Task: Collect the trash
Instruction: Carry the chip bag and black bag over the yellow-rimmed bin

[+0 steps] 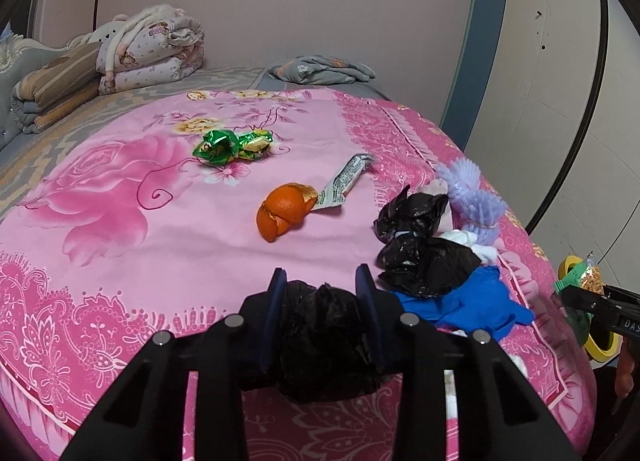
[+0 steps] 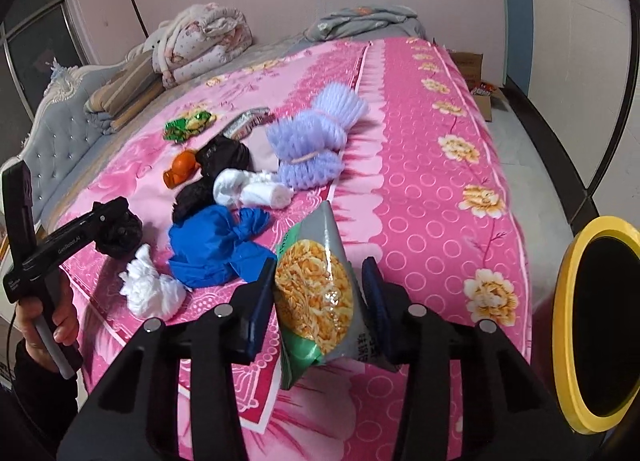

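My left gripper [image 1: 323, 281] is shut on a crumpled black plastic bag [image 1: 324, 337] above the bed's near edge; it also shows in the right wrist view [image 2: 118, 227]. My right gripper [image 2: 318, 273] is shut on a snack packet [image 2: 318, 293] beside a yellow-rimmed bin [image 2: 596, 321]. On the pink bedspread [image 1: 120, 221] lie an orange peel [image 1: 284, 209], a green wrapper [image 1: 232, 145], a white wrapper [image 1: 344, 185], more black bags [image 1: 424, 257], a blue glove [image 1: 472, 305], a purple foam net [image 2: 312, 141] and white tissues [image 2: 152, 293].
Folded quilts [image 1: 148, 49] and a grey cloth [image 1: 320, 69] lie at the bed's far end. A padded headboard [image 2: 60, 129] stands at the left. A cardboard box [image 2: 480, 73] sits on the floor beyond the bed.
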Tool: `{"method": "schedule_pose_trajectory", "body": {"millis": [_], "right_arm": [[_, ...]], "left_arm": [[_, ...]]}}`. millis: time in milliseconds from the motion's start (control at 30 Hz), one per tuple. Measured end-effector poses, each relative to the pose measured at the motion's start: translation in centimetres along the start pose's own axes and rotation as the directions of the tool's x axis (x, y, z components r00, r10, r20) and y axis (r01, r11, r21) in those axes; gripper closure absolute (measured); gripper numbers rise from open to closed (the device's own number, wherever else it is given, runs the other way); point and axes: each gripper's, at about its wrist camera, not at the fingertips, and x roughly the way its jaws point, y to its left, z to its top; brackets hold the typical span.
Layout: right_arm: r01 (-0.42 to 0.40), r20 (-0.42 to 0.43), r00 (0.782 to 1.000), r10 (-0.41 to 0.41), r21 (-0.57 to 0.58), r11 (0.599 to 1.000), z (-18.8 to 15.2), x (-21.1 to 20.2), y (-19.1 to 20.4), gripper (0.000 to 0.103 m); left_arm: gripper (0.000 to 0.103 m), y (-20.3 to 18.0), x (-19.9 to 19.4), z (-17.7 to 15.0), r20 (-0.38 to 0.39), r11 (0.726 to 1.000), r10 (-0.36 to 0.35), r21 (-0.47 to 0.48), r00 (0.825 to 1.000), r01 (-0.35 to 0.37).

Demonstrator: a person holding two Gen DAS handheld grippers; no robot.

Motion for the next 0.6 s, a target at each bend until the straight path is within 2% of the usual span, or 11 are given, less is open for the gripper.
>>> {"method": "schedule_pose_trajectory", "body": {"millis": [333, 600], "right_arm": [[-0.002, 0.085, 0.996, 0.001, 0.011, 1.000, 0.6, -5.2, 0.1, 0.062], [0.021, 0.175, 0.984, -0.029, 0.048, 0.999, 1.6, -10.1, -1.2, 0.062]], "left_arm": [[0.070, -1.9, -4.4, 1.4, 0.075, 0.999, -0.012, 0.036, 0.997, 0.009], [0.070, -5.8, -7.7, 3.8, 0.140, 0.995, -0.047, 0.090, 0.989, 0.035]]}}
